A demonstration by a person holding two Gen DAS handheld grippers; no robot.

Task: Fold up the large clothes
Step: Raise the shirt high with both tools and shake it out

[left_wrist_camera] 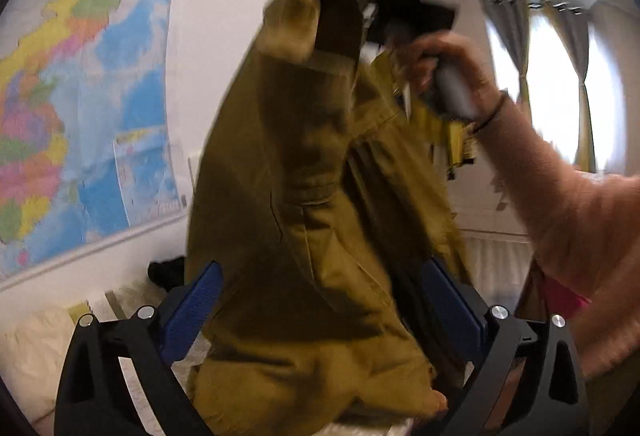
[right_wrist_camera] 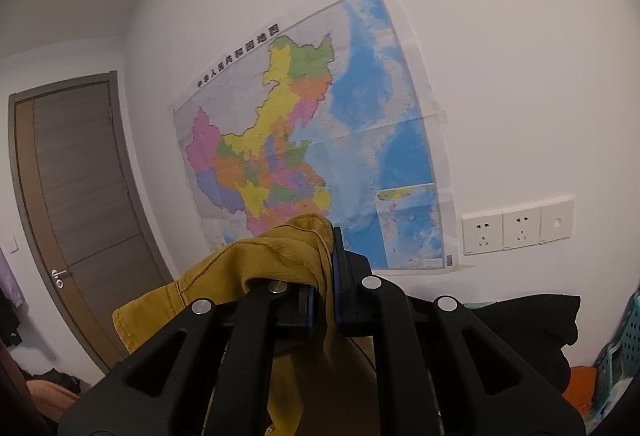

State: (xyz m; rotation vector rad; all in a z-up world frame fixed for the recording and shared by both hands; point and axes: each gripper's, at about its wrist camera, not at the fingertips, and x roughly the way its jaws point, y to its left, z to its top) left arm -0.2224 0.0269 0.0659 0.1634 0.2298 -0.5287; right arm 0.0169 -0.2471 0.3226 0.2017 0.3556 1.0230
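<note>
Mustard-olive jacket (left_wrist_camera: 304, 196) hangs in the air, long axis close to vertical, top edge pinched up high, lower bulk sagging down between and in front of the left gripper (left_wrist_camera: 320, 316); that claw stands spread wide, blue pads either side of the cloth, no pad seen pressing on it, so released, not grasping; motion blur hides finer contact. Right gripper (right_wrist_camera: 325, 300) is clenched on a fold of the same jacket (right_wrist_camera: 280, 264); cloth bunches over the left-hand pad and trails below the claw. In the left wrist view the person's hand (left_wrist_camera: 444, 72) holds that right tool above and beyond the left claw, pink sleeve (left_wrist_camera: 560, 204) crossing to its right. Judgement: the hanging hem lies directly ahead of and below the left claw, so the left is the nearer hand for a lower grip. Beyond the claws: wall map (right_wrist_camera: 320, 132), sockets (right_wrist_camera: 516, 230), door (right_wrist_camera: 76, 196), curtained window (left_wrist_camera: 556, 84).
</note>
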